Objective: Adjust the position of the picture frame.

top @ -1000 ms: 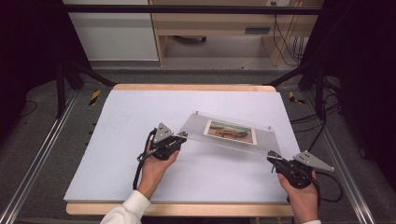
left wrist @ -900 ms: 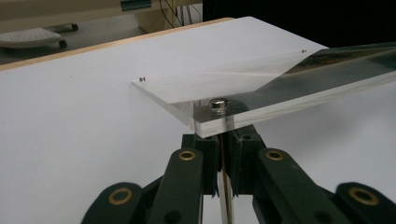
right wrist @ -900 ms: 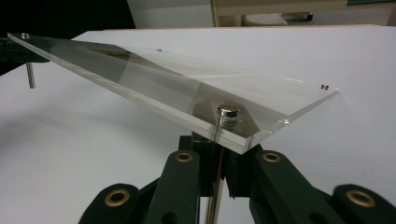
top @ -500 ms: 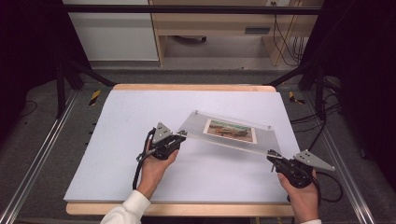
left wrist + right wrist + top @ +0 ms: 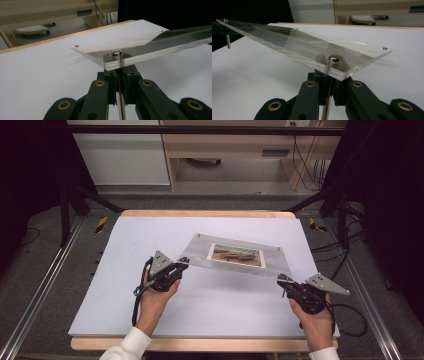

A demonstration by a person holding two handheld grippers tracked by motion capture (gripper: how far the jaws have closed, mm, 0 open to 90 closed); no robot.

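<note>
A clear acrylic photo frame [image 5: 235,254] with a landscape picture sandwiched in it sits over the middle of the white table [image 5: 125,250]. Its near edge is raised. My left gripper [image 5: 184,261] is shut on the thin metal pin under the frame's near left corner, below a silver screw head [image 5: 116,53]. My right gripper [image 5: 281,279] is shut on the pin under the near right corner, below a second screw head [image 5: 333,59]. In the left gripper view the left gripper [image 5: 120,72] sits under the plate. In the right gripper view so does the right gripper [image 5: 329,77]. Whether the far edge touches the table I cannot tell.
The white table has a wooden rim [image 5: 205,213] at the back. Metal rails [image 5: 45,285] run along both sides. Behind the table stand a cabinet [image 5: 120,155] and a wooden shelf unit [image 5: 230,150]. Cables [image 5: 345,312] trail from the right gripper.
Both grippers and the frame held between them have shifted slightly to the left and away from the person. Both grips are unchanged.
</note>
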